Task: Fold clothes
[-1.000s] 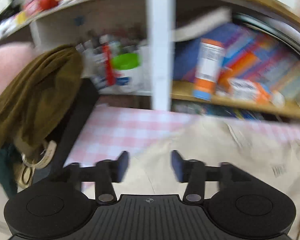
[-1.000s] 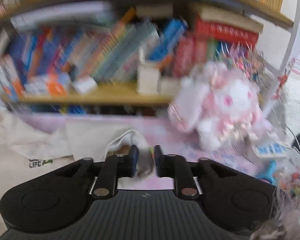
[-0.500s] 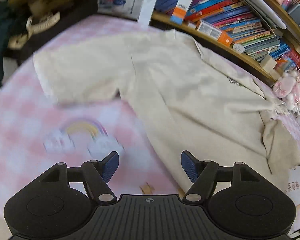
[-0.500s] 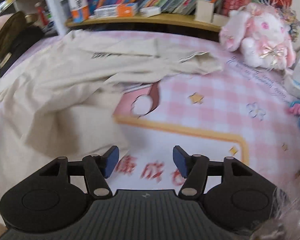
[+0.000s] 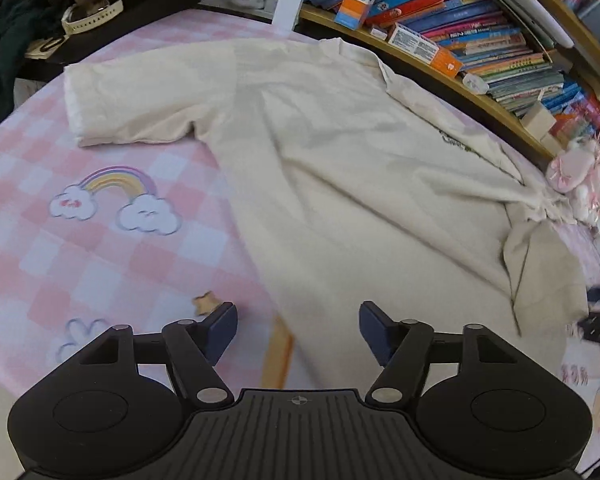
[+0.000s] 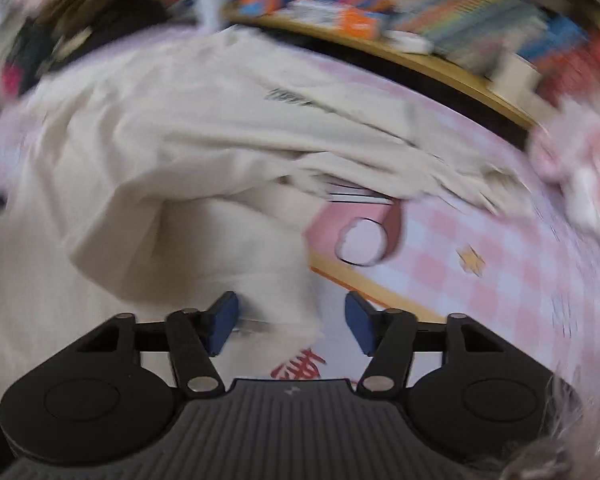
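Left gripper (image 5: pixel 298 330): jaws spread wide, nothing between them; sits bottom centre of left wrist view, above the shirt's lower edge where it meets the pink cloth.
Right gripper (image 6: pixel 291 322): jaws apart, empty; bottom centre of right wrist view, over a shirt corner that lies between the blue pads w/o being pinched. View is motion-blurred.
T-shirt (image 5: pixel 340 168): cream, short-sleeved, spread across centre of left view, running from upper left to lower right. One sleeve lies flat at upper left; the far side is bunched and wrinkled at right edge. Small dark print near upper right of the chest. In right view (image 6: pixel 172 152) it fills the left half and centre, rumpled in thick folds.
Tablecloth (image 5: pixel 80 240): pink/white check w/ rainbow-and-cloud print, left of the shirt; a small star just beside the left pad. Right view shows check, an orange border line and red characters at bottom centre.
Bookshelf (image 5: pixel 480 40): packed w/ books and boxes, upper right, curving behind the shirt.
Plush toy (image 5: pixel 580 176): pink/white, right edge, just beside the bunched shirt end.
Dark clothes + watch strap: upper left corner, off the cloth.
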A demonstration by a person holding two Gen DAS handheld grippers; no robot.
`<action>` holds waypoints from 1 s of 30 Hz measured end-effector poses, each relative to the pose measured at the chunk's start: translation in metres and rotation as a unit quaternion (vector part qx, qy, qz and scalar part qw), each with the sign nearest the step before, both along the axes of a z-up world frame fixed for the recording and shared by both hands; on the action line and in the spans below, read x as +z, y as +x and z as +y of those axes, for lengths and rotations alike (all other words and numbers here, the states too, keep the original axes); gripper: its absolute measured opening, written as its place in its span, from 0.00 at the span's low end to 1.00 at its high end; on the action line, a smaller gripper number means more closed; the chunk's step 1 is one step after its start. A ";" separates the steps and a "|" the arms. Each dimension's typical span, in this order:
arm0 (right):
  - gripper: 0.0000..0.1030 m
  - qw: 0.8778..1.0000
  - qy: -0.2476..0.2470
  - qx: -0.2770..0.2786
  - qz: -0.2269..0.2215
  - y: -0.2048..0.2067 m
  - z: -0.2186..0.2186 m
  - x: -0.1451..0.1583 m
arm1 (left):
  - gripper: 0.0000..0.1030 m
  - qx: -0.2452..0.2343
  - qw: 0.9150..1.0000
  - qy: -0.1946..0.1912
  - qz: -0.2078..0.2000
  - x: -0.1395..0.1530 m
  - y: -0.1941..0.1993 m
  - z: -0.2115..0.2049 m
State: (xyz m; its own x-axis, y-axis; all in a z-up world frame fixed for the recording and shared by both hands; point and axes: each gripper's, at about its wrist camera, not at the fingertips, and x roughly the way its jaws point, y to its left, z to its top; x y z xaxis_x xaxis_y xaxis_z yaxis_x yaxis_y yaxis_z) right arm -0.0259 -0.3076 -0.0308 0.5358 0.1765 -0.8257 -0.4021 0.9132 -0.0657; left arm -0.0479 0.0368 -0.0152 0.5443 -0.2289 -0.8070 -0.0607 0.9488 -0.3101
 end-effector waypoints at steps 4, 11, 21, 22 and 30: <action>0.09 0.999 0.031 -0.035 -0.002 -0.009 -0.004 0.009 | 0.02 -0.031 0.999 -0.036 0.005 -0.007 0.015 -0.006; 0.08 0.966 0.156 -0.195 0.063 -0.088 -0.038 0.018 | 0.02 -0.072 0.996 -0.039 -0.043 0.017 0.029 0.031; 0.56 0.967 0.164 -0.185 0.062 -0.165 0.050 0.020 | 0.02 -0.118 0.992 0.016 -0.051 0.037 0.041 0.097; 0.61 0.967 0.163 -0.190 0.051 -0.167 0.055 0.023 | 0.03 -0.117 0.992 0.008 -0.049 0.036 0.040 0.100; 0.67 0.955 0.174 -0.240 0.016 -0.136 0.097 0.018 | 0.51 -0.183 0.982 -0.016 -0.036 0.026 0.002 0.072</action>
State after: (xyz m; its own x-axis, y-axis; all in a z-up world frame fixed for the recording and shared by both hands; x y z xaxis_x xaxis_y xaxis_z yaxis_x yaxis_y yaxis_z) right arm -0.1622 -0.2108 -0.0128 0.5991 0.1835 -0.7794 0.0726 0.9569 0.2812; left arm -0.0459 0.1087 0.0108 0.4766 -0.4439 -0.7588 0.3051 0.8930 -0.3309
